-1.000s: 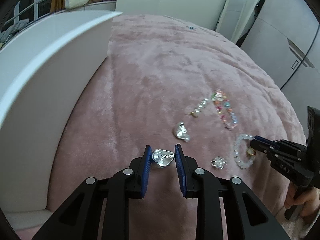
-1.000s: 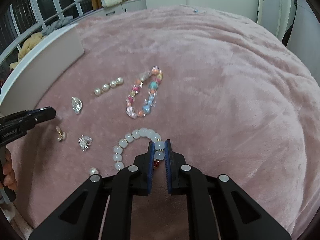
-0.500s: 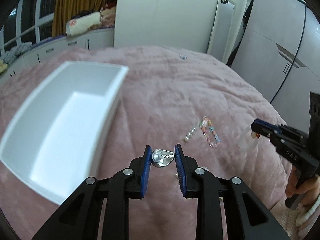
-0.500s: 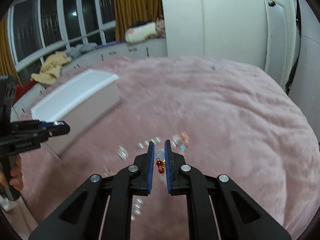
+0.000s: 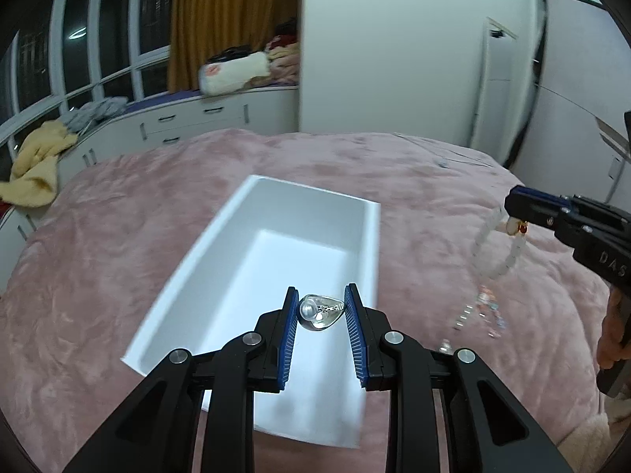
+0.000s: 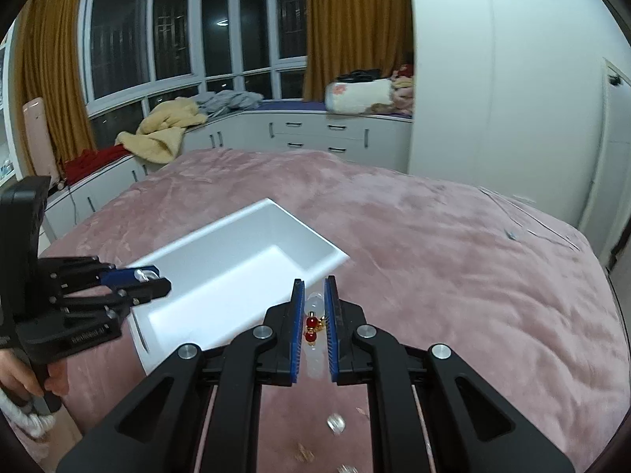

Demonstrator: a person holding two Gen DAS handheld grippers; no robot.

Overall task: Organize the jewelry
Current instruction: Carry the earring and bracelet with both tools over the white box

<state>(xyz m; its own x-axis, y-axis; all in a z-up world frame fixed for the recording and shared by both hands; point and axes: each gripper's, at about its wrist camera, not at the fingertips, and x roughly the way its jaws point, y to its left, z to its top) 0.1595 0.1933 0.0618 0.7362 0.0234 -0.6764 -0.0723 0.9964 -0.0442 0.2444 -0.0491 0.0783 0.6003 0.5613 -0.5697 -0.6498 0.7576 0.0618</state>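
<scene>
My left gripper (image 5: 320, 311) is clamped on a clear, silvery teardrop-shaped charm (image 5: 320, 312), pinched between the blue pads; a second ago it gripped the same charm low over the blanket, and it is now lifted and held above the near end of the white tray (image 5: 276, 213). My right gripper (image 6: 314, 317) is closed on the white bead bracelet (image 5: 493, 252), which a second ago lay flat on the blanket and now hangs in a loop below the fingertips, its red and gold beads (image 6: 311, 325) caught between the pads. The tray, only an edge at the left a second ago, now lies in full view ahead of both grippers.

The charm is glassy with a bright metal core. The bracelet's beads are milky and round.

Beneath the right gripper, a few small pieces (image 6: 335, 422) lie on the pink plush blanket (image 6: 453, 260), blurred. From the left view, a colourful bead strand (image 5: 487, 307) lies on the blanket well to the right of the tray, also blurred. The tray is a deep white rectangle resting on the blanket. Beyond the bed stand white drawer units (image 6: 335, 136) with a yellow blanket (image 6: 165, 130) and folded bedding (image 6: 361, 96) on top, then dark windows (image 6: 177, 31) with ochre curtains (image 6: 355, 19) and a white wardrobe (image 5: 394, 47).
</scene>
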